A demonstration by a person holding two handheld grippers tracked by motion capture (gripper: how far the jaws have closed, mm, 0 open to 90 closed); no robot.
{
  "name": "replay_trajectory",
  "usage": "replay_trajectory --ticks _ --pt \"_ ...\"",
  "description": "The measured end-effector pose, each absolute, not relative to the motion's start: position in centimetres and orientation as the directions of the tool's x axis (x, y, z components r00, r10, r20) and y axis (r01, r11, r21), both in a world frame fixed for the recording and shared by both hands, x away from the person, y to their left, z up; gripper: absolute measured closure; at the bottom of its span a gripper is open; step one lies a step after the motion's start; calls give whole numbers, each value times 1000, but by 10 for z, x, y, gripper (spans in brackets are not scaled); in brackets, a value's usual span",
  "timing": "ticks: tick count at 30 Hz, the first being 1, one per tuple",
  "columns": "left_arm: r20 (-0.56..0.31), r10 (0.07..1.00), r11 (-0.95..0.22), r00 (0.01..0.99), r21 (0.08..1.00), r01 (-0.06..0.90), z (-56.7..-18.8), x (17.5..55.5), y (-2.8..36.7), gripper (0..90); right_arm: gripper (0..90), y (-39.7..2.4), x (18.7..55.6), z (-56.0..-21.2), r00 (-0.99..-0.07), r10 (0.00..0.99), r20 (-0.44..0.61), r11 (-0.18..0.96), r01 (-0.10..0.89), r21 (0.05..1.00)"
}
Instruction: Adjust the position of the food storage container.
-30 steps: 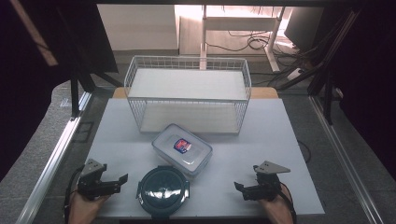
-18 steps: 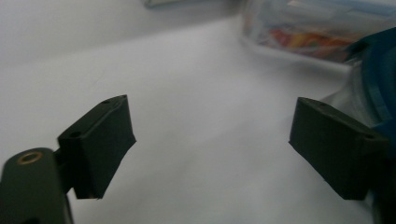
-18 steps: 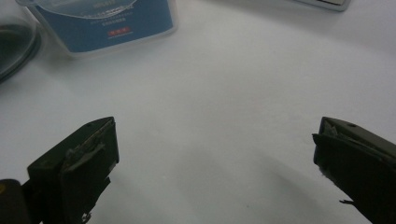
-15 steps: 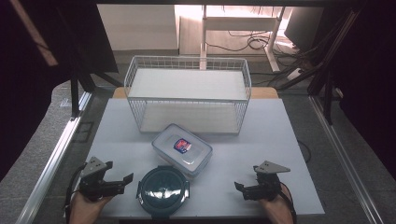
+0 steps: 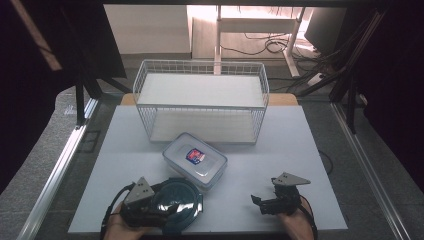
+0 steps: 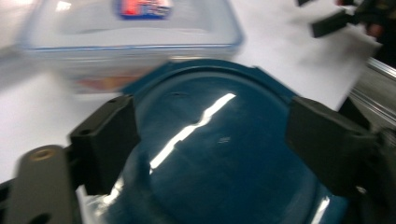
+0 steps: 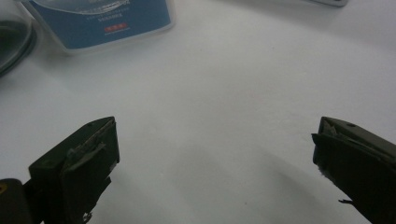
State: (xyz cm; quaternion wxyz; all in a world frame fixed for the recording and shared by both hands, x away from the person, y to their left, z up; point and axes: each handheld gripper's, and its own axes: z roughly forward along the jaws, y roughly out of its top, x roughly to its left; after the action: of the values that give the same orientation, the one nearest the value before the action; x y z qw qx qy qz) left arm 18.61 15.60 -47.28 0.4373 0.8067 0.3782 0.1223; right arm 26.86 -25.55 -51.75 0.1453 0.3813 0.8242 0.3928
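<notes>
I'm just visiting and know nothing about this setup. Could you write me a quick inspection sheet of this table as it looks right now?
Surface: white table top, clean, no spills seen.
Job's things: round dark blue lid at the near edge; clear rectangular container with a snap lid and a red and blue label just behind it.
Clutter: white wire basket at the far side, nothing seen inside.
Grippers: left gripper has moved onto the blue lid, its jaws just closing on either side of it; whether the pads press cannot be told. Right gripper open, over bare table.
Cables: black cable loops at each wrist; more on the floor behind.
Surroundings: dark curtains, desk legs beyond.
</notes>
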Motion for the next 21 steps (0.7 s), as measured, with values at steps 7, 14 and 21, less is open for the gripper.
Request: replay_trajectory --ticks 7,14,21 --pt "-209 663 -317 719 791 523 -475 175 127 657 4 -255 269 -518 -664 745 61 401 520 754" --pt "-221 591 -381 776 771 510 -484 165 94 900 4 -255 269 -519 -663 746 61 404 523 751" --pt "-168 640 -421 749 739 526 -490 161 79 900 6 -254 269 -520 -666 743 61 411 526 745"
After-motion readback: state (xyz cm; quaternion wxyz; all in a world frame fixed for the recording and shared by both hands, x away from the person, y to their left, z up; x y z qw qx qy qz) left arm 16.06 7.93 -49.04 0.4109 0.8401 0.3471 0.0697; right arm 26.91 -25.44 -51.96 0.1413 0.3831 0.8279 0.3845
